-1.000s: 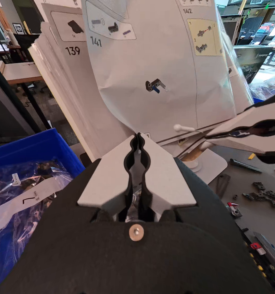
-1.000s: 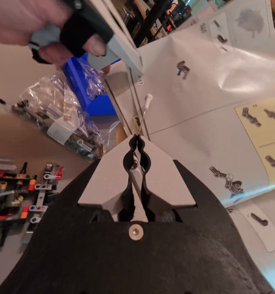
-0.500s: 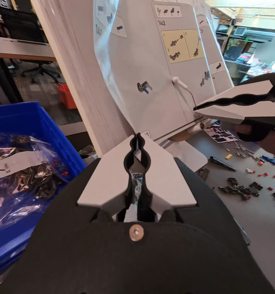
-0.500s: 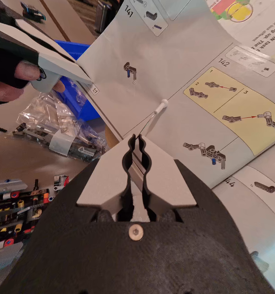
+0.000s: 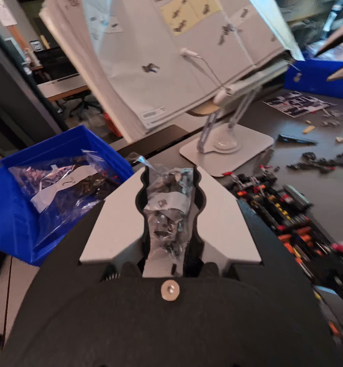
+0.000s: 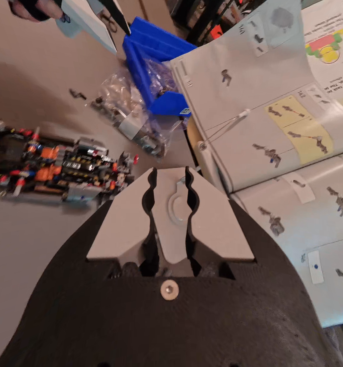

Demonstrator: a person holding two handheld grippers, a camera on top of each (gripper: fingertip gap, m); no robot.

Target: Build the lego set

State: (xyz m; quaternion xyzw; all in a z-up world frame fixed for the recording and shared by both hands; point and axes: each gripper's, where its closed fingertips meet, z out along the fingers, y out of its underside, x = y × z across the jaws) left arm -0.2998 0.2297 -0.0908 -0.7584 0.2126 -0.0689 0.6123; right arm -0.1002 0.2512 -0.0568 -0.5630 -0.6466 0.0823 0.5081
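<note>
**Both grippers open over a bench of bricks**

Left gripper (image 5: 170, 172) has its jaws wide apart, and between them a clear bag (image 5: 167, 200) of small dark parts is seen on the dark table (image 5: 305, 127). The bag lies in the gap, but whether the pads touch it cannot be told; nothing seems pinched. Right gripper (image 6: 169, 172) is open as well, with nothing held; between its fingers only the grey base plate (image 6: 166, 208) of the stand shows, lying below them.

No step is named, so only a judgement of handling is possible: a slack bag is best taken by a fold near its top, with the pads closed fully on the film, because the loose parts inside would shift under a grip on the middle.

Beside the left gripper stands one blue bin (image 5: 47, 158) with one more bag (image 5: 67, 182) inside. To its right lies one long brick model (image 5: 275, 200) in black, orange and red, and behind it loose dark pieces (image 5: 321, 162) too blurred to count. Farther back, one stand holds one open booklet (image 5: 166, 59) upright, with a thin wire clip (image 5: 188, 53) over the page. A second blue bin (image 5: 315, 77) is at the far right. So: two grippers, two bins, two bags, one model, one booklet.
</note>
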